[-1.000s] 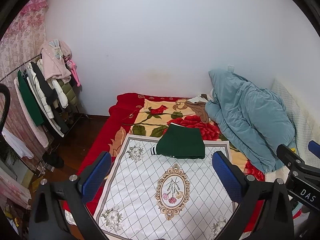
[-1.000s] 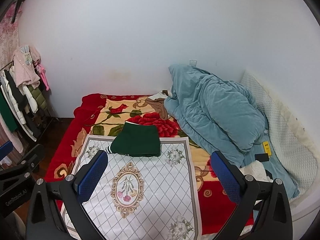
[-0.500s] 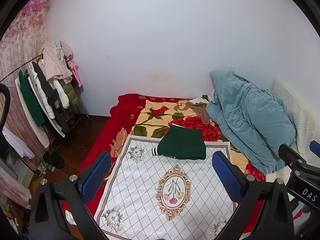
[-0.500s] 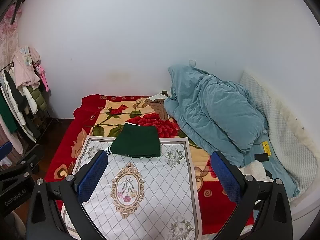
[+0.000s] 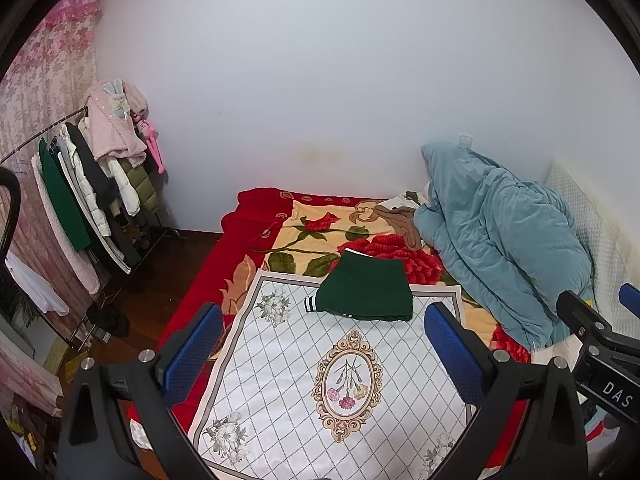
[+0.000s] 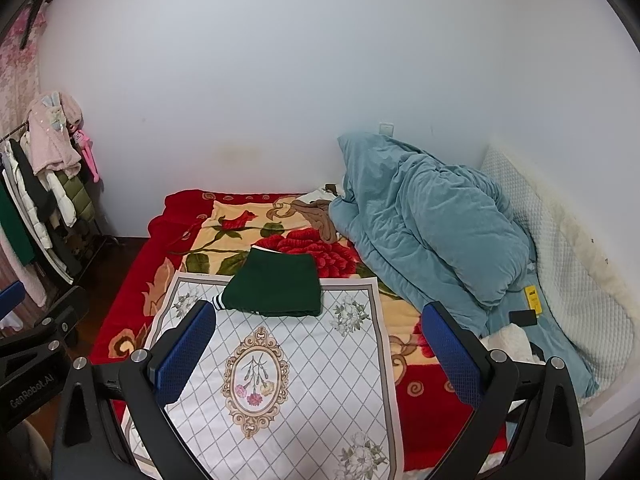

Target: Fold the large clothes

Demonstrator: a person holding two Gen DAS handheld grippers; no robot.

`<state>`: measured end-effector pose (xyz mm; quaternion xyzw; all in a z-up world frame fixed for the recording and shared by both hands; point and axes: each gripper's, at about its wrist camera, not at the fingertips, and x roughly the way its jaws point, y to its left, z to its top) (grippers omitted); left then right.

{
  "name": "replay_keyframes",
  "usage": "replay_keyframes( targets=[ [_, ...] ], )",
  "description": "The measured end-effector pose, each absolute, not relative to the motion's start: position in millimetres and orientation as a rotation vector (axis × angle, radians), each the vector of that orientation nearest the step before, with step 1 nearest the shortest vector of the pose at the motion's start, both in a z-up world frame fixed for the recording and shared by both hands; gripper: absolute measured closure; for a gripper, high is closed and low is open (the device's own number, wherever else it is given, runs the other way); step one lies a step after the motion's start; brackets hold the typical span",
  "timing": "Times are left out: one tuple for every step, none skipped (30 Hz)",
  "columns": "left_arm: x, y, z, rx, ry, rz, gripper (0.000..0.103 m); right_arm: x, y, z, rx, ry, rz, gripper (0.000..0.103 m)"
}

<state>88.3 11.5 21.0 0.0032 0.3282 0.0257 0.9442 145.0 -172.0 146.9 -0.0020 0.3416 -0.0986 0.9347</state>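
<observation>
A dark green garment (image 5: 366,294) lies folded into a neat rectangle at the far edge of a white diamond-patterned cloth (image 5: 332,392) on the bed; it also shows in the right wrist view (image 6: 276,290). My left gripper (image 5: 324,348) is open and empty, held well above and short of the garment. My right gripper (image 6: 316,348) is open and empty at the same height. Each gripper's body shows at the edge of the other's view.
A red floral blanket (image 5: 320,236) covers the bed. A heaped blue duvet (image 6: 432,224) lies at the right against a white quilted pillow (image 6: 568,280). A brown garment (image 5: 400,220) lies by the wall. A loaded clothes rack (image 5: 88,196) stands at the left.
Both grippers have drifted slightly; the scene sits a little lower in the left wrist view. The folded green garment has not moved.
</observation>
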Motion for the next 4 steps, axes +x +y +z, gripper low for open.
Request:
replay_keyframes(
  targets=[
    [88.5, 11.5, 20.5, 0.007, 0.669, 0.054, 0.0, 144.1, -172.0, 146.7, -0.004, 0.698, -0.203, 0.0],
    [88.3, 12.3, 20.7, 0.005, 0.667, 0.057, 0.0, 144.3, -171.9, 146.9, -0.004, 0.697, -0.203, 0.0],
    [88.7, 12.8, 21.3, 0.001, 0.666, 0.061, 0.0, 144.7, -171.8, 146.8, -0.004, 0.698, -0.202, 0.0],
    [89.2, 14.1, 22.0, -0.003, 0.666, 0.062, 0.0, 143.1, -171.7, 146.3, -0.004, 0.698, -0.203, 0.0]
  ],
)
